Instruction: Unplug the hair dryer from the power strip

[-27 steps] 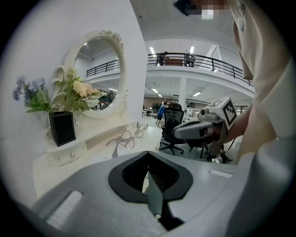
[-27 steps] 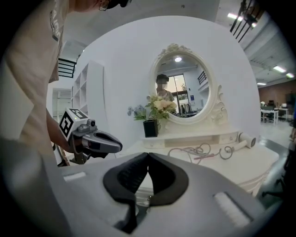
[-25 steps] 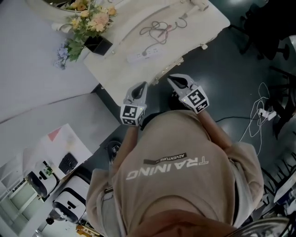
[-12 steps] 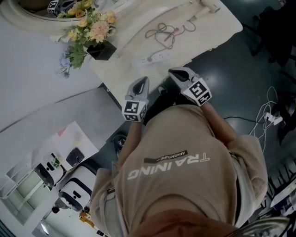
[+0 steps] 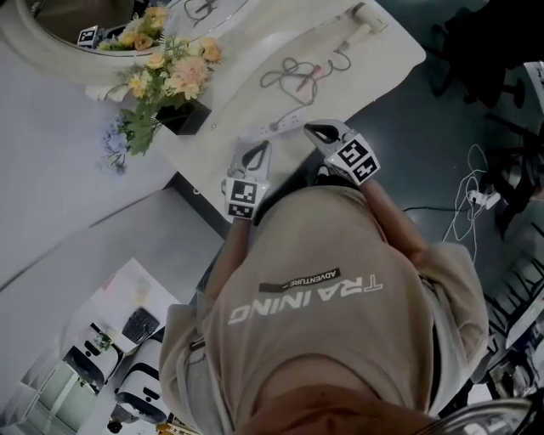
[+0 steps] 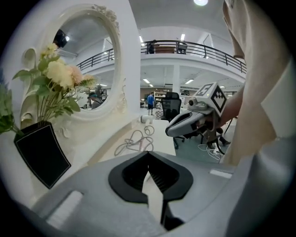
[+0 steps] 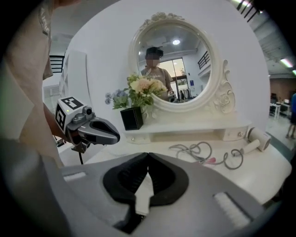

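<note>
My left gripper (image 5: 255,155) hovered at the table edge, jaws pressed together on nothing; the power strip (image 5: 277,127) lay between it and my right gripper (image 5: 317,130), likewise closed and empty. The hair dryer (image 5: 364,15) rested at the far corner, and I judged that pulling its tangled cord (image 5: 297,75) could drag the unbraced strip

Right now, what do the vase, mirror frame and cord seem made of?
Vase: matte black, flat-sided; plastic or coated ceramic, unclear. Mirror frame: white, painted-looking, carved scrollwork; wood or resin, can't tell. Cord: grey, probably a rubbery sheath, lying limp in loose loops.
</note>
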Demonstrator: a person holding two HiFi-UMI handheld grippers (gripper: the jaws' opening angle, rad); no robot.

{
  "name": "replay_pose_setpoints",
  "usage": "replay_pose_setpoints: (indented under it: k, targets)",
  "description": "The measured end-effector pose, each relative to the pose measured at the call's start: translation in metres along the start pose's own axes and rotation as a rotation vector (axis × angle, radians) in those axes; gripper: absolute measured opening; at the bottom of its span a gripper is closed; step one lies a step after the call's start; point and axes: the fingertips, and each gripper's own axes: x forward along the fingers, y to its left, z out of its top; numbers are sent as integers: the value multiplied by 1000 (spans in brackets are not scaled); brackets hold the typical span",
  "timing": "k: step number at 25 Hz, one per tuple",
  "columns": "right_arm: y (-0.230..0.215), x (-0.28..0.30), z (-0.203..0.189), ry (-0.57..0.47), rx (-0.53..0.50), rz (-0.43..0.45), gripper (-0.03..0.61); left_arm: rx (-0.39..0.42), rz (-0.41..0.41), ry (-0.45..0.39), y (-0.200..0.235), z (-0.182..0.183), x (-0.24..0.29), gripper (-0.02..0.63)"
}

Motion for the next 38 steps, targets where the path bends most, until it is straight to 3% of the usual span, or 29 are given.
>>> replay_pose_setpoints:
  k: [5,9,14,18,21,25,29,32,35,38]
  targets:
    - [-1,35,-26,174,-81,-32,3,-31,-73,-2,27,-12,7,8]
    - [-12,47,-43,263,-43,-73,3,-53,-110,11,31,-22,17,8]
    - [-20,82,-57,371,4,-15,3,-84,-105,28,48,-26,24,8]
    - [-24,97,-69,447,-89,7,3,-85,-92,72,48,-32,27,8]
    - [-29,98,-72,443,-93,-16,3,-59,-93,112,44,-37,30,8]
    - [-31,100,-72,400,47,20,3,-44,-77,151,44,-41,41,9]
    - [-32,101,-71,419,-20,65,3,8,-96,179,37,-37,59,11]
    - [-35,97,-71,415,-60,64,3,65,-127,223,28,-38,74,95]
    - [-36,95,-70,399,-54,62,3,110,-145,270,21,-44,85,97]
    - [-36,95,-69,392,-46,78,3,100,-150,296,18,-47,96,96]
